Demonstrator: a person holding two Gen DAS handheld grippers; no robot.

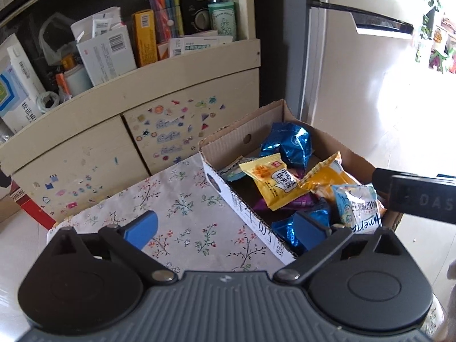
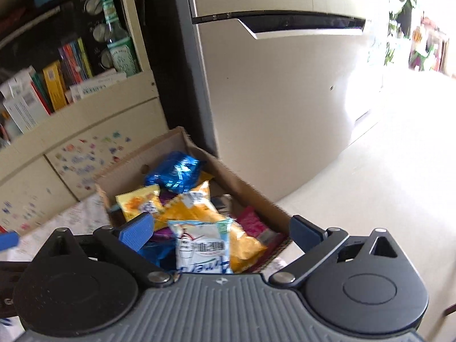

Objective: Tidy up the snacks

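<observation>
Snack packets — blue foil (image 1: 290,144), yellow (image 1: 270,183), white-and-blue (image 2: 201,246) — lie heaped in cardboard box (image 1: 228,142). Box sits on floral-cloth bench (image 1: 182,211), ahead of both grippers. Left gripper (image 1: 226,230): jaws spread wide, nothing between. Right gripper (image 2: 221,235): jaws wide, above white-and-blue packet, pads clear of it.

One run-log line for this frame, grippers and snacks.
left gripper: open, empty | right gripper: open, empty | snack packets: in cardboard box | floral tablecloth: no packets seen
</observation>
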